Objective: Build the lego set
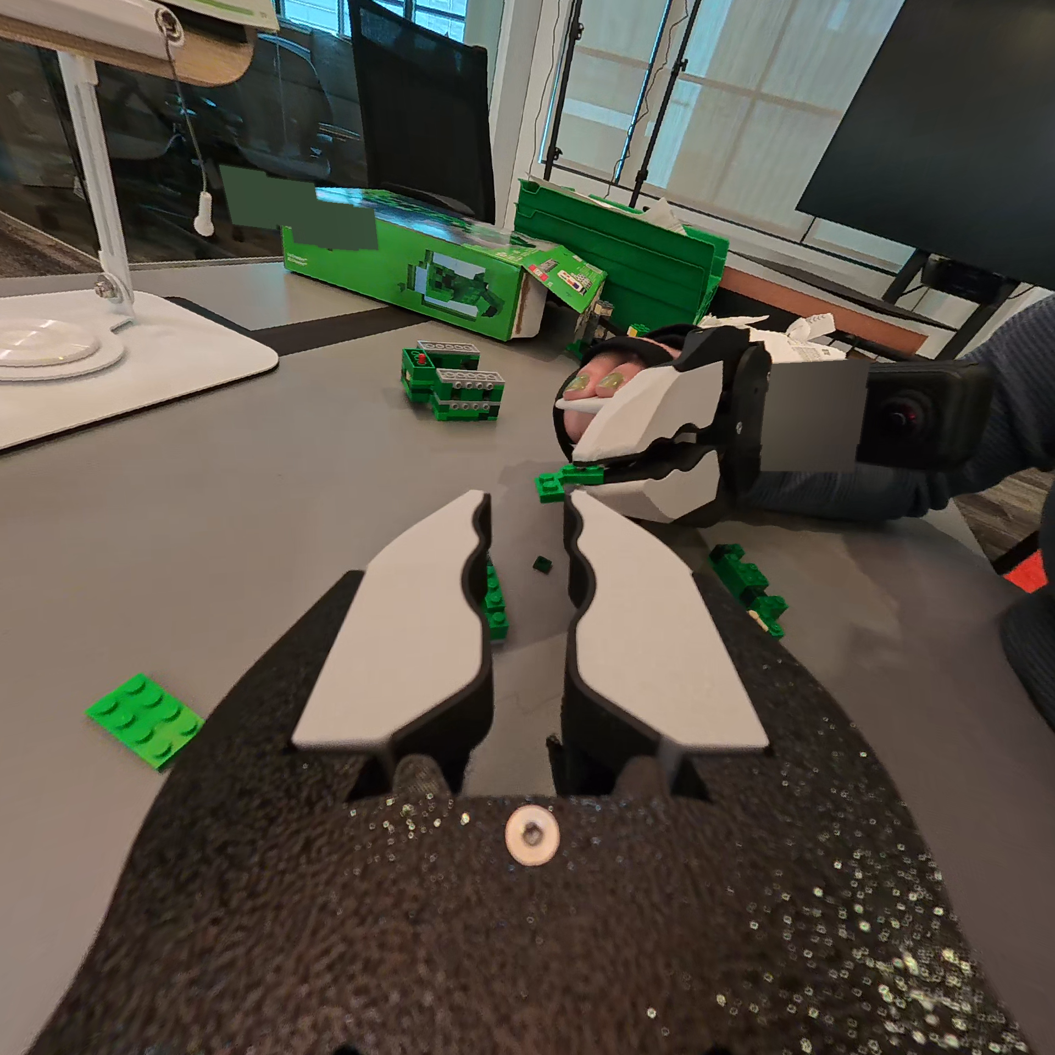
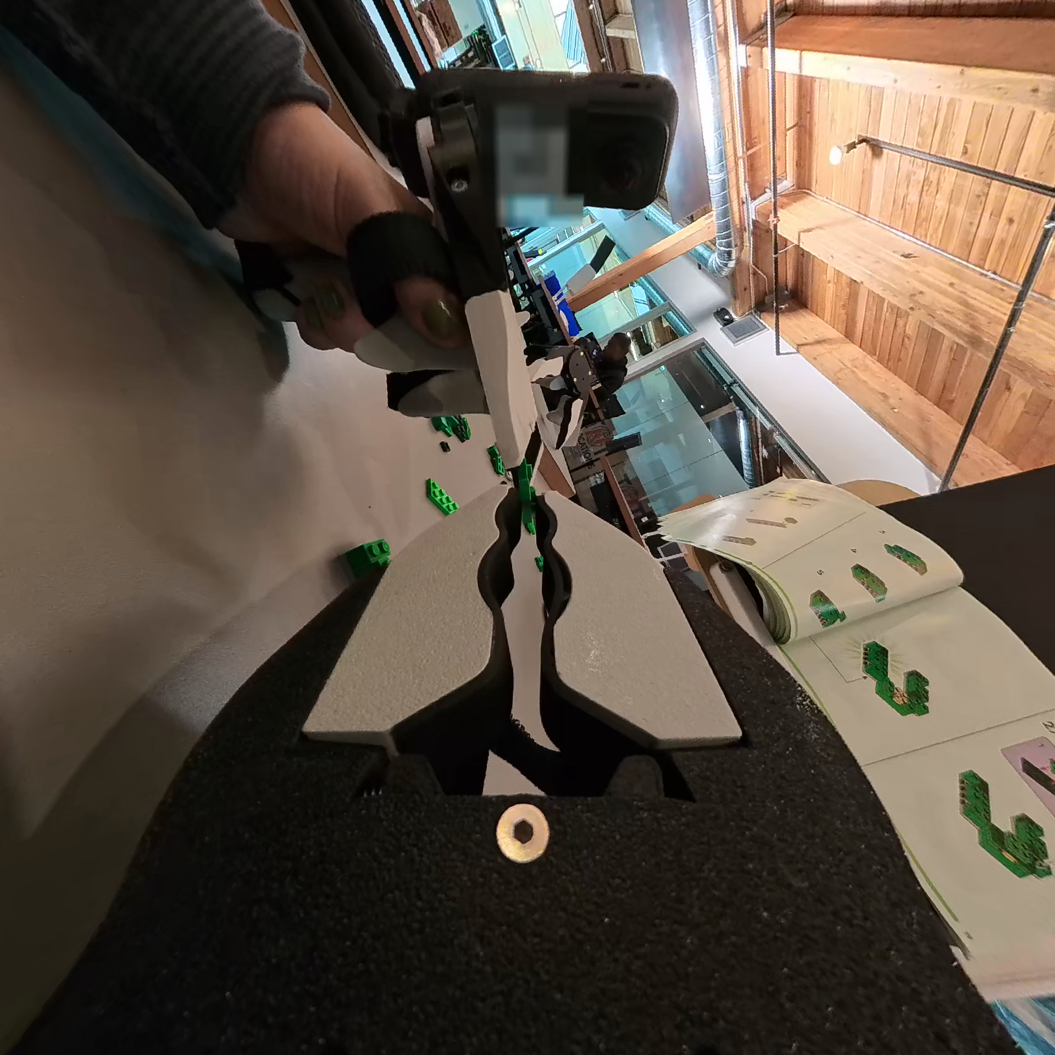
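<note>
My right gripper (image 2: 525,502) is shut on a small green lego assembly (image 2: 528,508) and holds it just above the grey table. In the left wrist view the right gripper (image 1: 594,471) comes in from the right, with the green assembly (image 1: 562,479) sticking out of its tips. My left gripper (image 1: 528,502) is open and empty; its right fingertip is close to that assembly. In the right wrist view the left gripper (image 2: 514,434) shows edge-on just beyond the held piece. A partly built green and grey model (image 1: 454,379) stands farther back on the table.
Loose pieces lie around: a bright green plate (image 1: 145,720), green bricks (image 1: 494,599) under my left finger, a tiny dark piece (image 1: 542,564), dark green bricks (image 1: 748,582). Behind stand the green set box (image 1: 434,274), a green tray (image 1: 616,245) and a white stand base (image 1: 114,354). The instruction booklet (image 2: 890,656) lies open. Both grippers' tips are close together, under 4 cm apart. The bright green plate (image 1: 145,720) is about 12 cm from my left fingertips.
</note>
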{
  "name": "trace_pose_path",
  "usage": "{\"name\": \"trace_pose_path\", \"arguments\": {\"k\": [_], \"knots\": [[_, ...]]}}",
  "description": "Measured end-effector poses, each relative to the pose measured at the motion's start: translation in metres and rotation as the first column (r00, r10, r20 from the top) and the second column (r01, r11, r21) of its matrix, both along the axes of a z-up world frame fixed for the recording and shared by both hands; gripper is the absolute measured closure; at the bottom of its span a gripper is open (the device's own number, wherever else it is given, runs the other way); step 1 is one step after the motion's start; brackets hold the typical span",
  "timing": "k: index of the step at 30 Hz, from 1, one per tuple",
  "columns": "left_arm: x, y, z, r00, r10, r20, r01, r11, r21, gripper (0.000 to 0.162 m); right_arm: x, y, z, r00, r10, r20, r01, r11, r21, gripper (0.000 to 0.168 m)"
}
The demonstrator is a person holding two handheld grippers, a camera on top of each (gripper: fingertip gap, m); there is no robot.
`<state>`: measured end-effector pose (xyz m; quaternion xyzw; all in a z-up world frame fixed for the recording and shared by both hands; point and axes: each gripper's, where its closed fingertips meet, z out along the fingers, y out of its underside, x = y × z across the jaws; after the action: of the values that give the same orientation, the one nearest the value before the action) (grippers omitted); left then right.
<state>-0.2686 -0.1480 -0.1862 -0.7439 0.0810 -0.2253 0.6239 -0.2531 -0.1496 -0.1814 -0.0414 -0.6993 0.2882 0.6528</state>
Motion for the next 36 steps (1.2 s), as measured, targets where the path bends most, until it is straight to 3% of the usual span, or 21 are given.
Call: {"name": "trace_pose_path", "arguments": {"k": [8,22,29,33,36], "knots": [[0.012,-0.002,0.001,0.997,-0.061,-0.035,0.062,0.998,0.021,0.153,0.003,-0.003,0.000,1.000,0.027,0.001,-0.027,1.000,-0.003,0.164],[0.017,-0.013,0.003,0.986,-0.165,0.035,0.164,0.986,0.013,0.155,0.009,-0.013,0.003,0.994,0.108,-0.008,-0.108,0.994,-0.017,0.164],[0.017,-0.012,0.003,0.988,-0.155,0.016,0.154,0.988,0.023,0.155,0.010,-0.011,0.007,0.995,0.096,-0.040,-0.097,0.995,-0.025,0.163],[0.014,-0.014,0.008,0.990,-0.116,-0.080,0.122,0.990,0.074,0.155,0.009,0.007,0.018,0.998,0.064,-0.026,-0.069,0.975,-0.211,0.155],[0.020,-0.017,0.015,0.980,-0.111,-0.168,0.134,0.982,0.136,0.155,0.012,0.033,0.038,0.998,0.047,-0.044,-0.062,0.896,-0.439,0.155]]}}
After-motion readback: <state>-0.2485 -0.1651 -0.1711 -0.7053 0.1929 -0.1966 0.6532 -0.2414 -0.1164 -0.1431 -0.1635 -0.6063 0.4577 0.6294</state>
